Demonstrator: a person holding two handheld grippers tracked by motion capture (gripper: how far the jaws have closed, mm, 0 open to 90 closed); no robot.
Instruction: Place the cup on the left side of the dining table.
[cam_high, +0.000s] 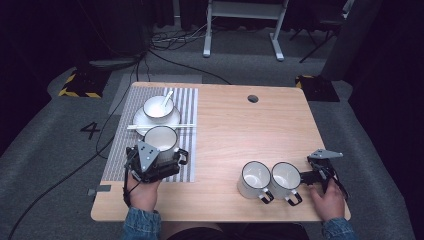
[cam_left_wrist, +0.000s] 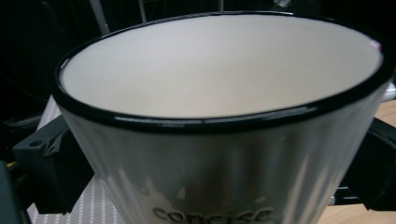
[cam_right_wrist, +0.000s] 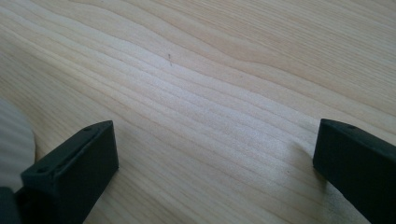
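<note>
A white mug with a black rim (cam_high: 161, 136) stands on the striped placemat (cam_high: 189, 107) at the table's left. My left gripper (cam_high: 157, 154) is shut on it, one jaw against each side. In the left gripper view the mug (cam_left_wrist: 219, 93) is very close, with raised lettering low on its wall. Two more white mugs (cam_high: 255, 177) (cam_high: 285, 179) stand side by side near the front right, handles toward the person. My right gripper (cam_high: 309, 179) sits just right of them, open. In the right gripper view it (cam_right_wrist: 215, 158) holds nothing, with bare wood between the wide jaws.
Behind the held mug, a white bowl with a spoon (cam_high: 159, 106) rests on a plate, and chopsticks (cam_high: 160, 126) lie across the mat. A cable hole (cam_high: 253, 98) is at the table's far side. The wooden tabletop (cam_high: 235, 130) stretches between the two grippers.
</note>
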